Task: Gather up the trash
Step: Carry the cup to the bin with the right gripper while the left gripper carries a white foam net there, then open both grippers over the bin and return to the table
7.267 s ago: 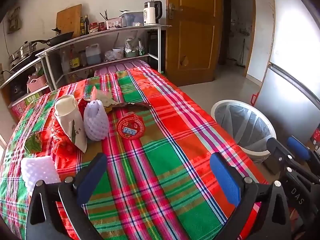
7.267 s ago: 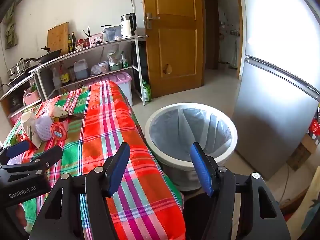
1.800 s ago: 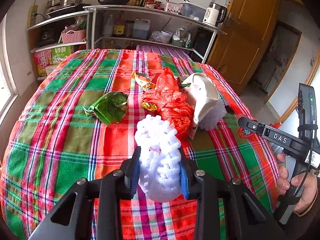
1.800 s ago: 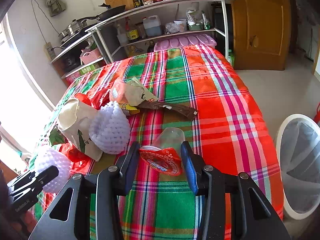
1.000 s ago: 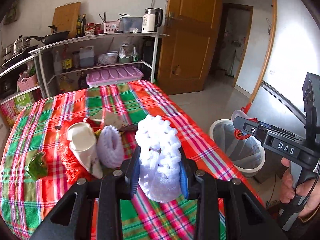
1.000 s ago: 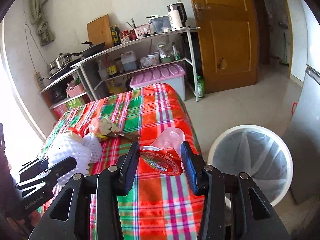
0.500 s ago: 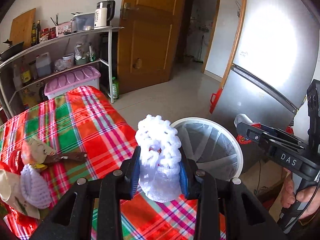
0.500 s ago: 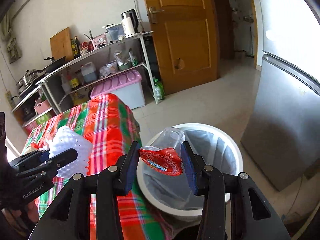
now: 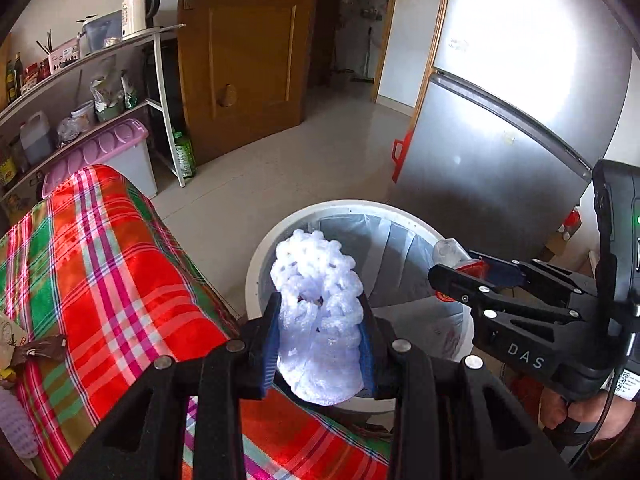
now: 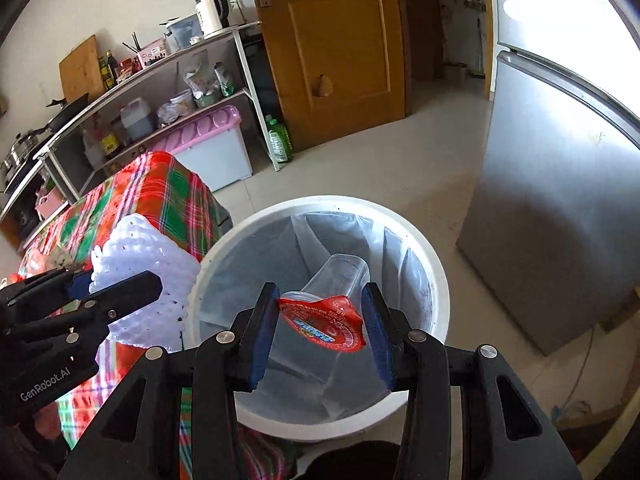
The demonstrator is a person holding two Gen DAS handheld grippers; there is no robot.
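Note:
My left gripper [image 9: 319,336] is shut on a white foam fruit net [image 9: 318,312] and holds it at the near rim of the white trash bin [image 9: 352,206]. My right gripper [image 10: 322,330] is shut on a clear plastic cup with a red foil lid [image 10: 324,318], held above the bin's opening [image 10: 320,204], which is lined with a grey bag. The foam net also shows at the left of the right wrist view [image 10: 144,268]. The cup and right gripper show at the right of the left wrist view [image 9: 460,258].
The table with the red and green plaid cloth [image 9: 100,264] stands left of the bin, with more trash at its far left edge [image 9: 16,360]. A grey fridge [image 10: 560,208] is right of the bin. A wooden door [image 10: 332,48] and metal shelves [image 10: 160,92] stand behind.
Both grippers have swung from over the table to the bin, each carrying its item. The cup now hangs over the bin's opening and the foam net is at its rim.

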